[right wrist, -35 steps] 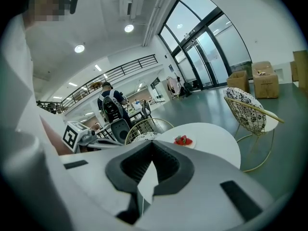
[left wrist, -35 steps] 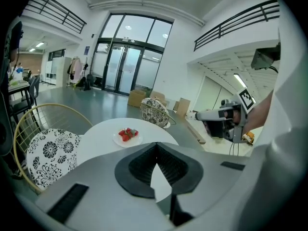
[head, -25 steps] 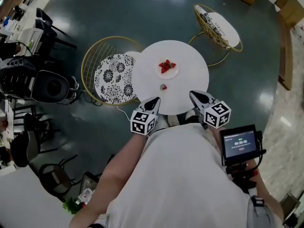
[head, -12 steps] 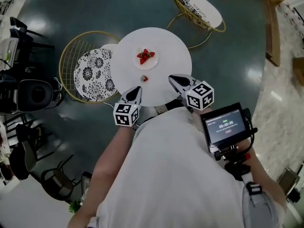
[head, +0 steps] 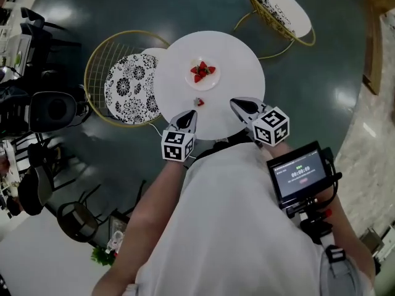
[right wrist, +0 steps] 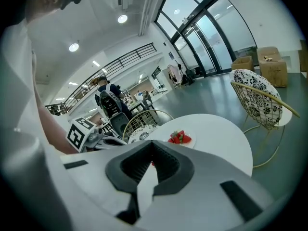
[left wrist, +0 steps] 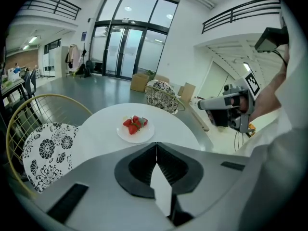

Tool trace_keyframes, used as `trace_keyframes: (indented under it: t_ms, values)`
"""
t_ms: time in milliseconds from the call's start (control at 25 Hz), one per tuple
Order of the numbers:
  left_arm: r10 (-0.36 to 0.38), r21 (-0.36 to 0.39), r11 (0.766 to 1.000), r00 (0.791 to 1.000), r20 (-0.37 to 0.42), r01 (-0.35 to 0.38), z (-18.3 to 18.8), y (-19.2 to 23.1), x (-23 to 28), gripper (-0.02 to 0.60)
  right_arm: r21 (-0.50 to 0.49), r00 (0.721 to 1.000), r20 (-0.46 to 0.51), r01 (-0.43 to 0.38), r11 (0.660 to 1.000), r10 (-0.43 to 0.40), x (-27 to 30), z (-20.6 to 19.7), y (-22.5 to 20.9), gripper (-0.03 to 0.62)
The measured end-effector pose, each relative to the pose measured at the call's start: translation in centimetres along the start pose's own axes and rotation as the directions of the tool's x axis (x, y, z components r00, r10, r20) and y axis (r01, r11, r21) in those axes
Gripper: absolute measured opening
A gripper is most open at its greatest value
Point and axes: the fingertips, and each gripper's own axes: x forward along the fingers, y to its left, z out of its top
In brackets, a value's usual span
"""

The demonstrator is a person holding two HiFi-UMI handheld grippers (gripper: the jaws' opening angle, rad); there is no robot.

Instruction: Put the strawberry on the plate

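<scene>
A round white table [head: 231,60] carries a small white plate [head: 203,80] with several strawberries [head: 202,70] on it. One loose strawberry [head: 199,102] lies on the tabletop, nearer me than the plate. My left gripper [head: 191,114] hovers at the table's near edge, just short of that berry, jaws shut and empty. My right gripper [head: 235,103] is to the berry's right, also shut and empty. In the left gripper view the plate [left wrist: 136,135] lies beyond the left gripper [left wrist: 156,144]. In the right gripper view the plate [right wrist: 191,142] lies ahead of the right gripper [right wrist: 152,142].
A gold wire chair with a black-and-white patterned cushion [head: 129,88] stands against the table's left side. A second such chair [head: 281,8] is at the far right. A screen on a handle [head: 300,172] hangs by my right arm. Black chairs [head: 49,113] crowd the left.
The head view has swung, so the table shifts in the picture. Both grippers stay shut at the table's near edge, and the loose strawberry has not moved.
</scene>
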Motion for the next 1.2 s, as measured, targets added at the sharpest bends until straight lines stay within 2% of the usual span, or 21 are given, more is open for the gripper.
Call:
trace_keyframes:
  t_ms: [320, 760, 800, 840, 1040, 1200]
  values:
    - [0.053, -0.003, 0.999, 0.994, -0.099, -0.054, -2.0, 1.5, 3.3, 0.008, 0.029, 1.000, -0.016, 0.012, 0.999, -0.012, 0.1, -0.4, -3.2, 0.006]
    - [0.033, 0.052, 0.998, 0.983, -0.181, -0.024, -3.3, 2.3, 6.0, 0.009, 0.063, 1.000, -0.029, 0.007, 0.998, -0.006, 1.0, -1.2, -4.4, 0.006]
    - [0.032, 0.058, 0.998, 0.981, -0.189, -0.021, -3.5, 2.2, 6.2, 0.016, 0.067, 1.000, -0.030, 0.007, 0.998, -0.005, 1.0, -1.5, -4.5, 0.006]
    - [0.029, 0.062, 0.998, 0.980, -0.196, -0.017, -3.7, 2.1, 6.5, 0.051, 0.071, 0.999, -0.032, 0.006, 0.997, -0.004, 1.0, -1.7, -4.6, 0.006]
    - [0.031, 0.093, 0.996, 0.974, -0.224, -0.010, -4.4, 2.0, 7.5, 0.057, 0.085, 0.999, -0.045, 0.003, 0.996, 0.001, 0.9, -2.9, -4.7, 0.006]
    - [0.038, 0.118, 0.993, 0.966, -0.256, -0.007, -4.7, 2.0, 8.5, 0.100, 0.100, 0.999, -0.045, 0.007, 0.995, -0.003, 0.9, -3.5, -5.1, 0.006]
